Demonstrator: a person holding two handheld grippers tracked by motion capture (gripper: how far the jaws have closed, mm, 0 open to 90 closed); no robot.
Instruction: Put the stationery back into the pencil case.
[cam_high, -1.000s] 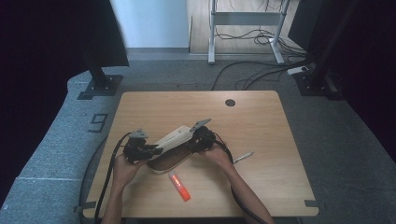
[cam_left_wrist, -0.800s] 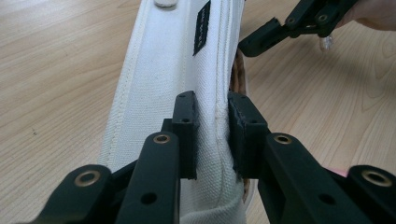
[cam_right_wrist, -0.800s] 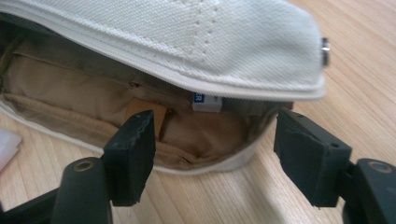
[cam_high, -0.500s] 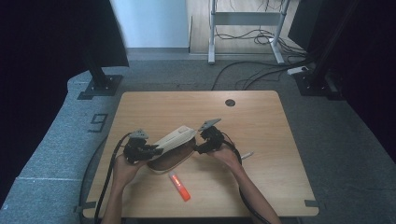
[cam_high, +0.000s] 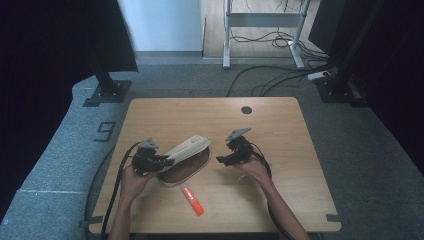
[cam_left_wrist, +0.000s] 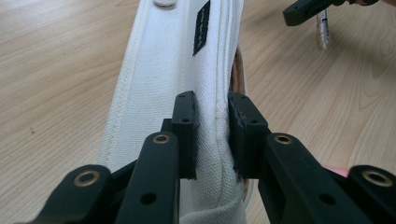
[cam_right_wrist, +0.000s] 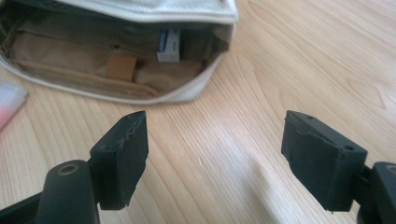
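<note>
I've got the left gripper (cam_high: 150, 161) clamped on the white flap (cam_left_wrist: 187, 70) of the pouch (cam_high: 182, 160), pads pinching the canvas seam between them, and that lifted flap runs straight ahead from the fingertips across the wood. The pouch sits on the table (cam_high: 280, 130), mouth gaping. My right gripper (cam_high: 231, 156) has just been opening its jaws, and they stand wide apart with only bare tabletop between them. From its view the open pouch (cam_right_wrist: 116, 70) lies ahead and to the left of the fingertips, near but not touching, with a small white-and-blue item (cam_right_wrist: 168, 46) tucked inside. An orange marker (cam_high: 192, 199) lies on the table just this side of the pouch.
</note>
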